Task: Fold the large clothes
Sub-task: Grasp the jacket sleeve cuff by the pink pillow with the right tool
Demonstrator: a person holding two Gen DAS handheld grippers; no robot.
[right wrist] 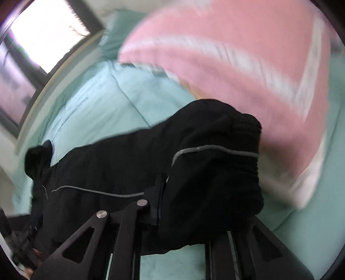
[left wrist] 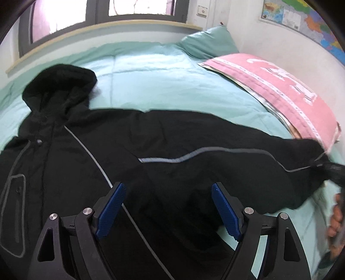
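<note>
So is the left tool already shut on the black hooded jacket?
No, the left tool is wide open above the black hooded jacket, its blue pads apart.

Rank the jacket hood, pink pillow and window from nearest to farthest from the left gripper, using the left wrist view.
From the left gripper:
1. Jacket hood, ahead-left on the bed.
2. Pink pillow, ahead-right by the wall.
3. Window, beyond the bed's far edge.
</note>
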